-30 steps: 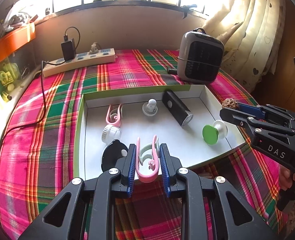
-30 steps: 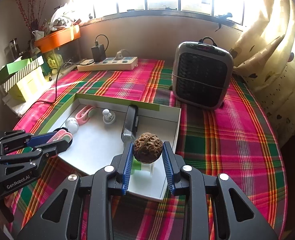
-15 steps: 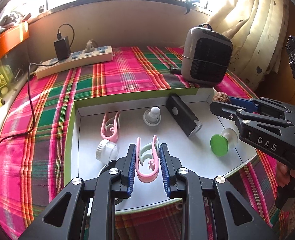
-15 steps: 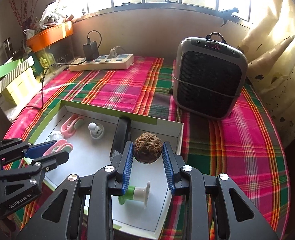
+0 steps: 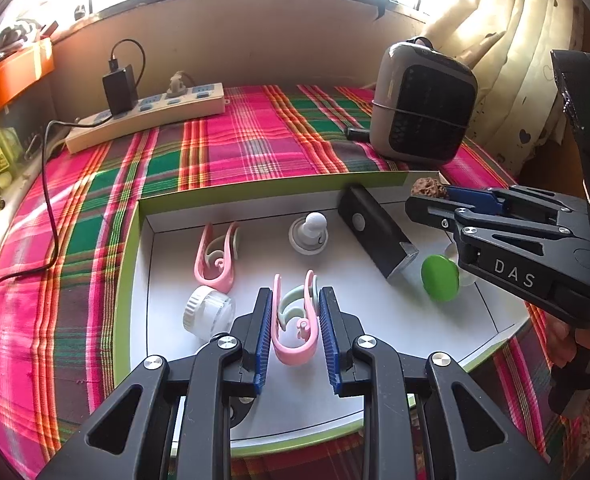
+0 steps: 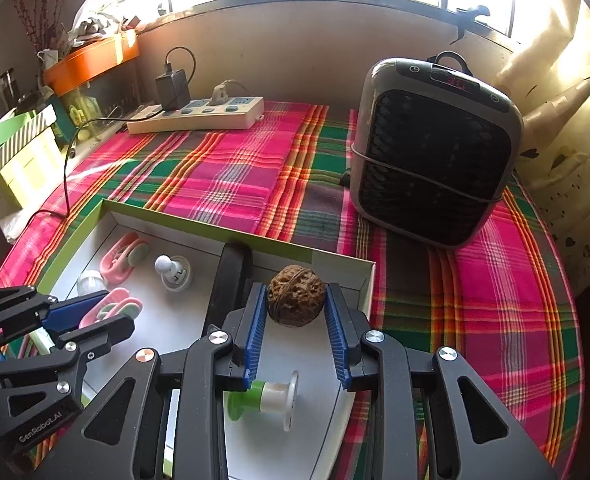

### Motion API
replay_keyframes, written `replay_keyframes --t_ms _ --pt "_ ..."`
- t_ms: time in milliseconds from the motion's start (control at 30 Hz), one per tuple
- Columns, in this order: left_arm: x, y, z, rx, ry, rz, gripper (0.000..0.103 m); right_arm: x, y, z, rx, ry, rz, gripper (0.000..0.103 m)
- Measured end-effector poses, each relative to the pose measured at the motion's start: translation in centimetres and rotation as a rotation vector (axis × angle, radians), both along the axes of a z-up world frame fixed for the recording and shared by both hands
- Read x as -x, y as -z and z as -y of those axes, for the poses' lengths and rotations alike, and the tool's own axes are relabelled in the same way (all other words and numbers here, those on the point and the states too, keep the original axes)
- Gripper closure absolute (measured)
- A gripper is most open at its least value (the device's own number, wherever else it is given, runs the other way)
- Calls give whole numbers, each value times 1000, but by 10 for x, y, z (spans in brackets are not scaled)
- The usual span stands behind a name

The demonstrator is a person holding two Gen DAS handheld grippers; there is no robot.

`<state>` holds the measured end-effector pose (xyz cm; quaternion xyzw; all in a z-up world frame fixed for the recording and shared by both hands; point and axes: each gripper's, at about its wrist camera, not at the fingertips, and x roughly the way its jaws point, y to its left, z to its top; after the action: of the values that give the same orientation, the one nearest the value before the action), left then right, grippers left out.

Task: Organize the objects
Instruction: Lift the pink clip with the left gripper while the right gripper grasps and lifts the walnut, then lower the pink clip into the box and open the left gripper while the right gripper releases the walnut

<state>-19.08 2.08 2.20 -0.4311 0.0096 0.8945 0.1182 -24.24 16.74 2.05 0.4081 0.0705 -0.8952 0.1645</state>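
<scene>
My left gripper [image 5: 295,300] is shut on a pink and mint clip [image 5: 295,320], held above the white tray [image 5: 379,344] with a green rim. My right gripper [image 6: 297,300] is shut on a brown walnut [image 6: 296,294], held over the tray's far right corner [image 6: 359,276]. The walnut also shows in the left wrist view [image 5: 425,187], and the left gripper with its clip in the right wrist view [image 6: 107,312]. In the tray lie a second pink clip [image 5: 215,256], a white jar [image 5: 207,312], a white knob [image 5: 309,234], a black bar-shaped device [image 5: 377,236] and a green-capped spool [image 5: 441,278].
The tray sits on a pink and green plaid cloth [image 5: 235,140]. A grey heater [image 6: 435,156] stands behind the tray on the right. A power strip [image 5: 147,116] with a black charger lies at the back. Boxes and clutter [image 6: 19,152] line the left edge. A curtain hangs at right.
Both grippers have moved forward over the tray, each holding its object. The walnut has gone from the tray's near edge to its far right corner.
</scene>
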Motion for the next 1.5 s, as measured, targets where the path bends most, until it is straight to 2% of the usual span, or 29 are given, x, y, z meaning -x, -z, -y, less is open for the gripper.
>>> replay_keyframes --t_ms 433,1500 --pt "3 4 0 2 -5 11 82 8 11 3 -12 6 33 72" --pt "5 6 0 3 -12 15 82 13 15 8 -19 -1 43 72"
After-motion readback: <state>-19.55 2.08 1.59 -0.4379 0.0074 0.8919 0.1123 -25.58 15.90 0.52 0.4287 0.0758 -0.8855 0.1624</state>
